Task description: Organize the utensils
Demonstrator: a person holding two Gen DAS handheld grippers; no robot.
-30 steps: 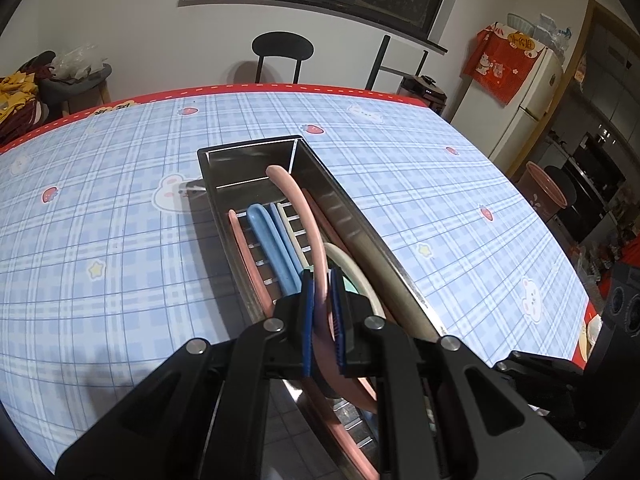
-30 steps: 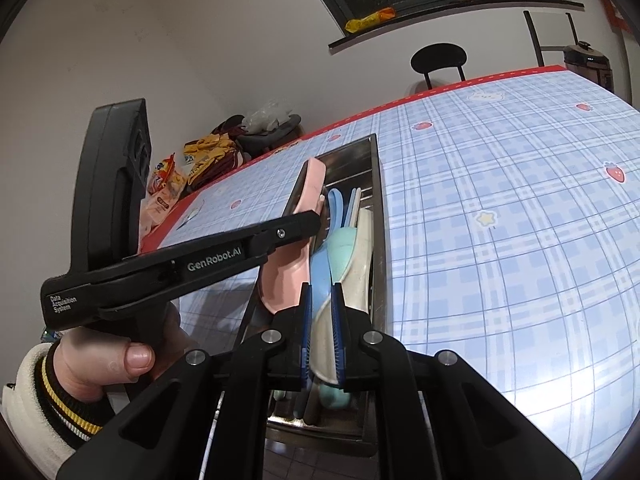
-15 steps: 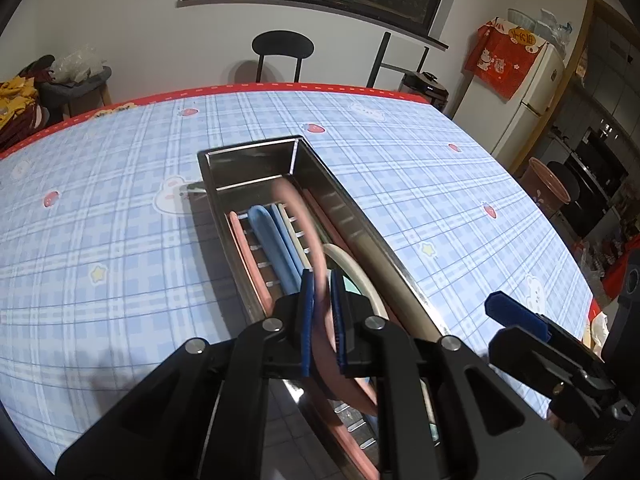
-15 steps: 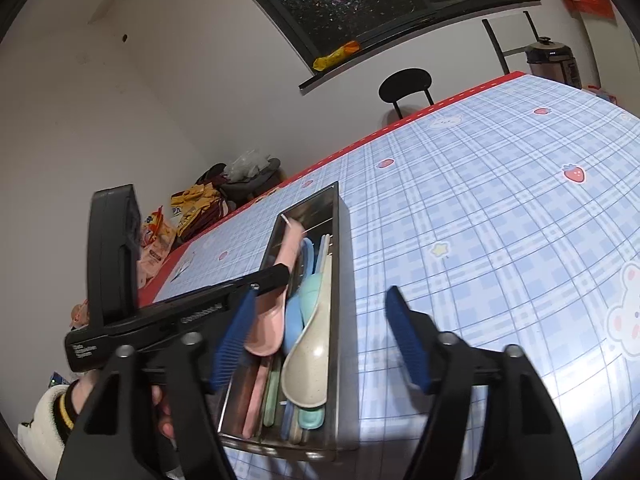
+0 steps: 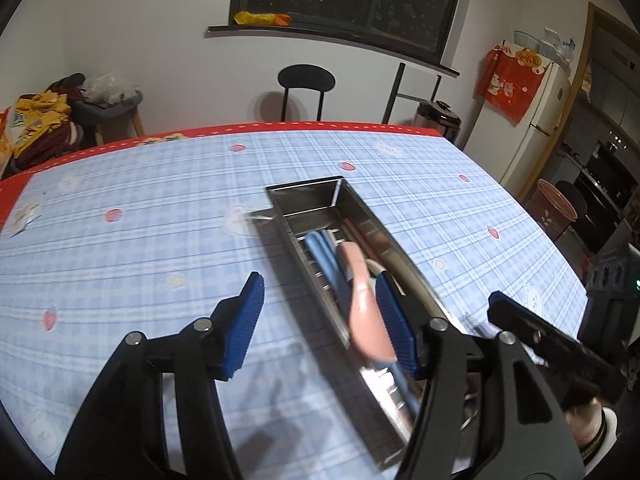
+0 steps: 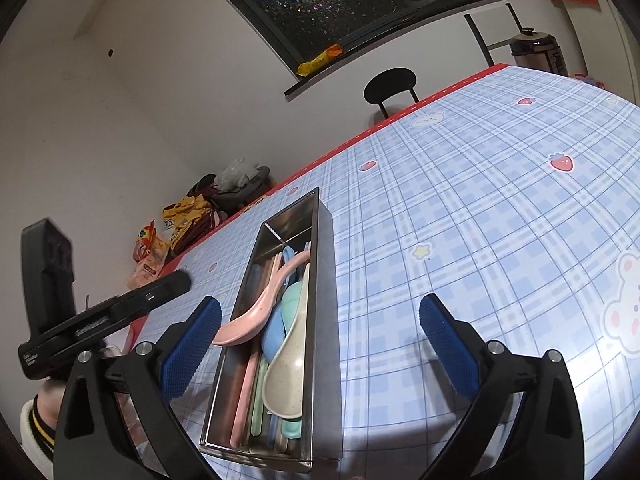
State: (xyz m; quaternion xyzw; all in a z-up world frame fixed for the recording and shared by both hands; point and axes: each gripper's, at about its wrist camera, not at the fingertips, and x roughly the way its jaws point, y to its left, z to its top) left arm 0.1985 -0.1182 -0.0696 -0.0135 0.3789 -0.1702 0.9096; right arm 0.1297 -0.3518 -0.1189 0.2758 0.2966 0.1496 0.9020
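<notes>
While both blue-padded jaws of the left hand-held gripper stand spread apart with nothing between them, the long stainless-steel utensil tray sits on the blue plaid table and holds the pink plastic spoon, whose bowl rests up on the tray's left rim. Beside it in the tray lie a cream speckled spoon and a light-blue spoon (other pastel handles lie under them). Likewise released and empty, the right hand-held gripper hovers over the tray's near end.

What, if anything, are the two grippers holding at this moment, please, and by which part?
Nothing. The left gripper and the right gripper are both open, and the curved pink plastic spoon lies free in the long stainless-steel tray.
</notes>
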